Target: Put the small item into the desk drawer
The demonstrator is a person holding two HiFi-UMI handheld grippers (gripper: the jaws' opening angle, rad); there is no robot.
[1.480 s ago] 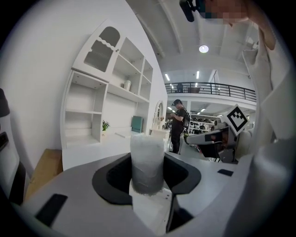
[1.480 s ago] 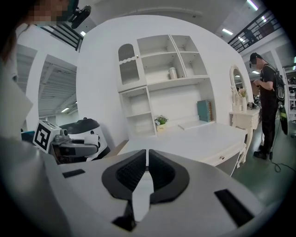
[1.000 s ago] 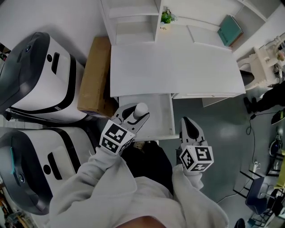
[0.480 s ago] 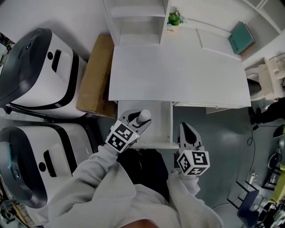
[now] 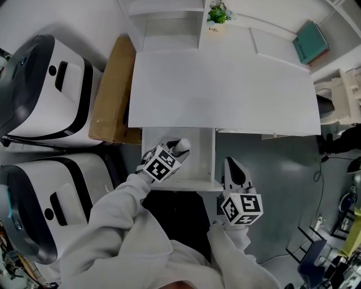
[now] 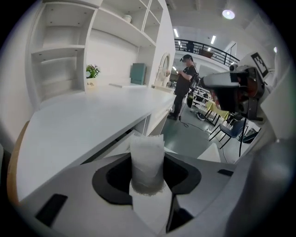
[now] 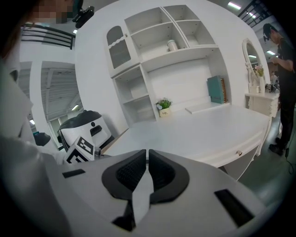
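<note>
The left claw [image 5: 176, 151] is clenched on the small white item [image 5: 180, 147], a pale, roll-shaped piece that stands up between its two jaws; in the left gripper view the jaws press on the item's lower part while its top rises clear of them. Seen from the head view, claw and item sit over the inside of the open drawer [image 5: 202, 161], which is pulled out toward the near side from under the left end of the white worktop [image 5: 225, 90]. Whether the item touches the drawer's bottom cannot be told.

The right claw [image 5: 232, 165] is just to the right of the drawer's near right corner, over the grey floor [image 5: 265, 169], apart from the drawer. Its jaws are pressed together with nothing between them.

To the left of the worktop a brown cardboard box [image 5: 111, 93] stands on edge, and further left are two large white-and-black machines [image 5: 45, 84]. At the worktop's far edge stand a small potted plant [image 5: 218, 13] and, to the right, a teal book [image 5: 312, 42].
</note>
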